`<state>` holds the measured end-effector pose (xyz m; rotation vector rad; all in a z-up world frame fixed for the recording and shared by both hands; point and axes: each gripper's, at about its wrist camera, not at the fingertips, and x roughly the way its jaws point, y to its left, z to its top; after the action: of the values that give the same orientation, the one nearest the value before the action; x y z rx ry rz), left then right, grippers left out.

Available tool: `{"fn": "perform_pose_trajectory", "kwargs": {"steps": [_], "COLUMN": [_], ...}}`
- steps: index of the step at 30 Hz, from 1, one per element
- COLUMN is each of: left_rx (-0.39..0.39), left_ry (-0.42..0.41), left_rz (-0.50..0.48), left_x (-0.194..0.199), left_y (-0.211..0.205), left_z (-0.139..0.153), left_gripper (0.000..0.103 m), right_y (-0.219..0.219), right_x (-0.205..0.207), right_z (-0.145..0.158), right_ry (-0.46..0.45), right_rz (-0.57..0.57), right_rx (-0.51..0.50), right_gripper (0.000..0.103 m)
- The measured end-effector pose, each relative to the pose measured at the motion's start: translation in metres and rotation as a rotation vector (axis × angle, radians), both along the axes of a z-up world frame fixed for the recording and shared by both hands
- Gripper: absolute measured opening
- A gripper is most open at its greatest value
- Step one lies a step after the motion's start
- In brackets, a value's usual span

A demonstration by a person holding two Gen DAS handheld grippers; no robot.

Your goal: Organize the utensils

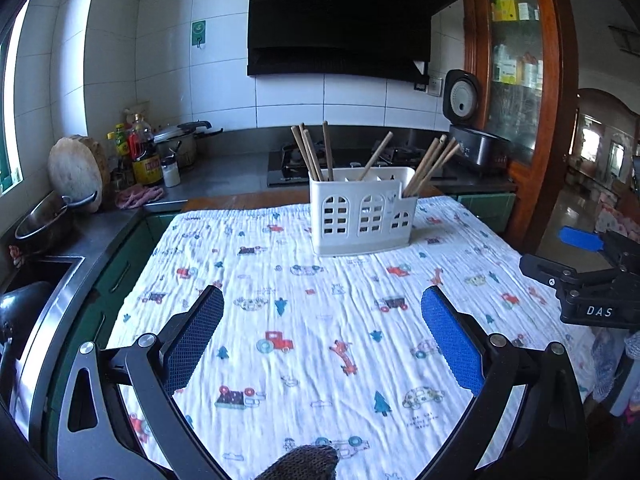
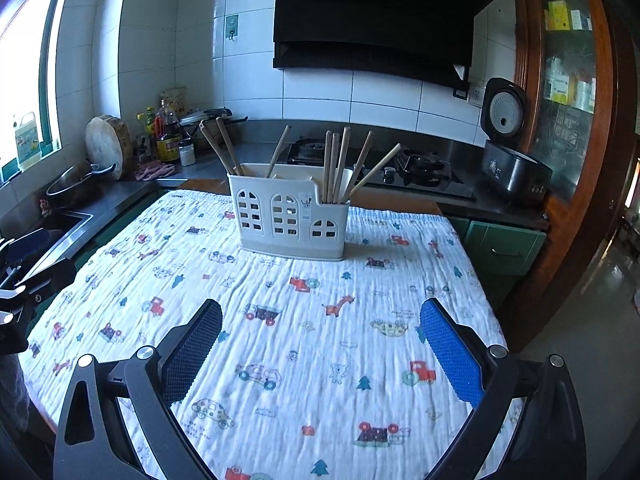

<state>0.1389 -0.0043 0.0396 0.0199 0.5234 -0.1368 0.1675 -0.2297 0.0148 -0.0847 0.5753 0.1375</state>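
- My left gripper [image 1: 322, 312] hangs above the near half of the table with its blue-padded fingers [image 1: 450, 340] spread wide and nothing between them.
- My right gripper [image 2: 320, 326] is released the same way, its jaws wide apart over the white cloth printed with small cars and trees [image 2: 280, 320].
- The white plastic utensil holder with arched cut-out windows [image 1: 362, 212] stands upright at the far middle of the table, well apart from both tools.
- Pale wooden chopsticks [image 1: 310, 152] lean out of its compartments in loose groups: some at the left end, one near the middle, several at the lower right end. Their lower ends are hidden inside the holder, so I cannot count them reliably.
- In the left view the other tool [image 1: 584, 284] enters from the right edge, partly cut off.
- A dark knitted shape [image 1: 304, 464] at the bottom edge of the left view is cropped; I cannot tell what it is.
- Beyond the table, a black gas hob [image 2: 416, 168] sits half hidden behind the holder, and an open black rice cooker [image 2: 510, 148] stands far right.
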Motion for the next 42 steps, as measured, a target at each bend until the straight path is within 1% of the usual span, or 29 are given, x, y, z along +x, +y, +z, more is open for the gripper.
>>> {"fn": "perform_pose_trajectory", "kwargs": {"steps": [5, 14, 42], "left_rx": [0.002, -0.001, -0.012], "left_ry": [0.019, 0.043, 0.054], "left_rz": [0.007, 0.035, 0.041], "left_x": [-0.002, -0.003, -0.002], "left_y": [0.001, 0.006, 0.006], "left_z": [-0.008, -0.016, -0.021], "left_gripper": [0.098, 0.098, 0.098], "right_y": [-0.002, -0.004, 0.005], "right_x": [-0.009, -0.014, -0.012], "right_z": [-0.010, -0.017, -0.022], "right_ry": [0.020, 0.036, 0.052], "right_rz": [0.007, 0.005, 0.024], "right_rx": [0.029, 0.039, 0.038], "right_gripper": [0.096, 0.096, 0.096]}}
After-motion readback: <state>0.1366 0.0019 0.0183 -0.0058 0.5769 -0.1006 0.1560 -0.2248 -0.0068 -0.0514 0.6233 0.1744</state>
